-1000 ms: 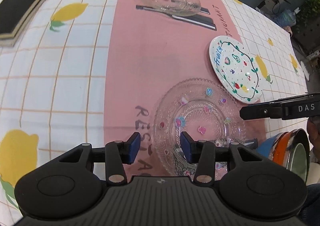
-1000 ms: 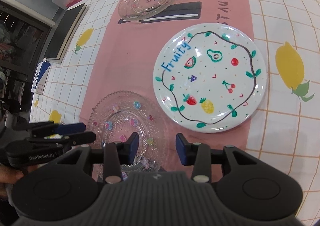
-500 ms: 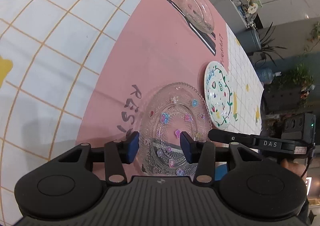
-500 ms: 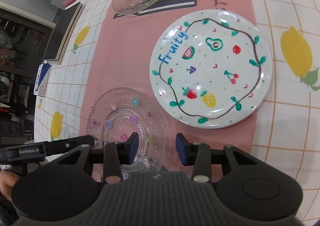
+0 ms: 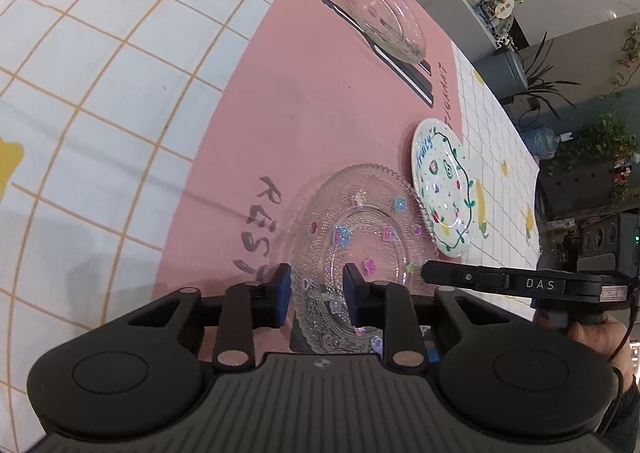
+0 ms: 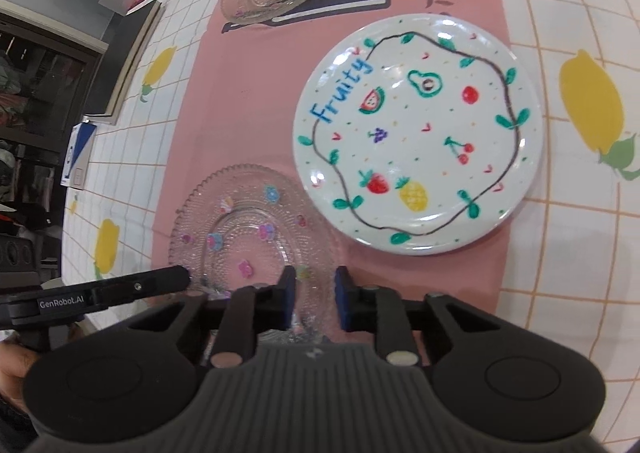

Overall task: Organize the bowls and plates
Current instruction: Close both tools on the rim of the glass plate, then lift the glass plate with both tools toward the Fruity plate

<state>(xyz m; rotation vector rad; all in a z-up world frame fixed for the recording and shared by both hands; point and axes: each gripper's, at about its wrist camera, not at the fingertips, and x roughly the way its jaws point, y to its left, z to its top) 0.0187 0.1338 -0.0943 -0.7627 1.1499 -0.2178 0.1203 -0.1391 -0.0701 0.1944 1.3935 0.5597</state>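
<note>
On the bench, our left tool [image 5: 316, 295] and right tool [image 6: 314, 303] are closing on the beaded glass plate's [image 6: 256, 229] near rim; we lift evenly, clear of the fruit plate [image 6: 416, 141].

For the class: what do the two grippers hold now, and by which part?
Both are closing on the beaded glass plate: left gripper and right gripper each straddle its near rim; contact isn't clear.

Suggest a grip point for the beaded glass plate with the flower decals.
Probably the near scalloped rim of the beaded glass plate, approached from the table's near edge. It lies flat with a low upturned lip, so only the edge gives pads purchase. The left tool and right tool are closing astride that rim; the Fruity plate crowds the far-right side.
</note>
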